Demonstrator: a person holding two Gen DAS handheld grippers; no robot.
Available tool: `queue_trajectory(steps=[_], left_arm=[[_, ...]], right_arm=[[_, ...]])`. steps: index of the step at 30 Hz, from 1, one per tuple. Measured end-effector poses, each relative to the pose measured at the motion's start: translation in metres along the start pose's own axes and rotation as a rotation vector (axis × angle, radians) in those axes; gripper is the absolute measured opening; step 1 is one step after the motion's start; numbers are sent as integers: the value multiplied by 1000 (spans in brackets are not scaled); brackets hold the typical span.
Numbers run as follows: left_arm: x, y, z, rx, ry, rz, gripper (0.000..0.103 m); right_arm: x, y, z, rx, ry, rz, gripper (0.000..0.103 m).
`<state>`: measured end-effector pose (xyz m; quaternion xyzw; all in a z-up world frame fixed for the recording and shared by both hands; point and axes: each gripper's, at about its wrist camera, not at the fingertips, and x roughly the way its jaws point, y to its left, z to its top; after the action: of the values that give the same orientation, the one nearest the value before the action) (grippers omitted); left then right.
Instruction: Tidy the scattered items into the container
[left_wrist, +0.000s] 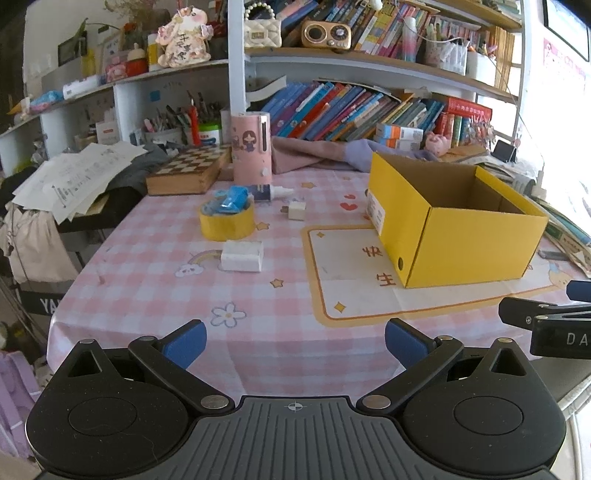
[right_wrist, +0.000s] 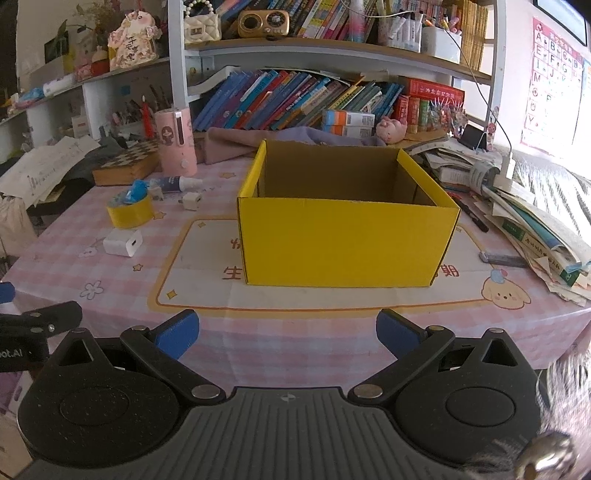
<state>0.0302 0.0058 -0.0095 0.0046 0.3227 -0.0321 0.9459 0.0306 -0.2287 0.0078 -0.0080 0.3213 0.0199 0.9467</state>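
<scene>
Left gripper (left_wrist: 294, 341): blue-padded fingers spread wide, nothing between them, low over the near table edge.
Right gripper (right_wrist: 287, 332): likewise spread and empty, facing the box.
Yellow cardboard box (left_wrist: 458, 230): open-topped, brown inside, on the pink checked tablecloth (left_wrist: 155, 280); only the left wrist view shows its white end label.
Yellow tape roll (left_wrist: 227, 219): left of the box, well apart – a crumpled blue packet (left_wrist: 232, 199) rests on top.
White charger block (right_wrist: 123, 242): smooth, rounded; its port shows only in the right wrist view.
Small white plug (left_wrist: 296, 210): between roll and box.
Dropper bottle (left_wrist: 267, 192): lying flat behind the roll.
Black marker pen (right_wrist: 474, 218): right of the box – right view only.
</scene>
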Motion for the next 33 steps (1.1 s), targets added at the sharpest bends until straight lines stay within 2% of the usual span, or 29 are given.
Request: queue_trajectory(steps=[15,22,28,33], left_arm=[[3,17,8,-18,-20,38,103],[10,18,10,2,-15,34,103],[11,23,10,3,-15,23,103],[11,32,10,-30,-12,45,103]], right_arm=[[8,18,11,-26,-23,49,103],[15,16,15,18,-1,70,103],[18,23,17,1,-3,68,103],[22,34,21,-32,-7,82,101]])
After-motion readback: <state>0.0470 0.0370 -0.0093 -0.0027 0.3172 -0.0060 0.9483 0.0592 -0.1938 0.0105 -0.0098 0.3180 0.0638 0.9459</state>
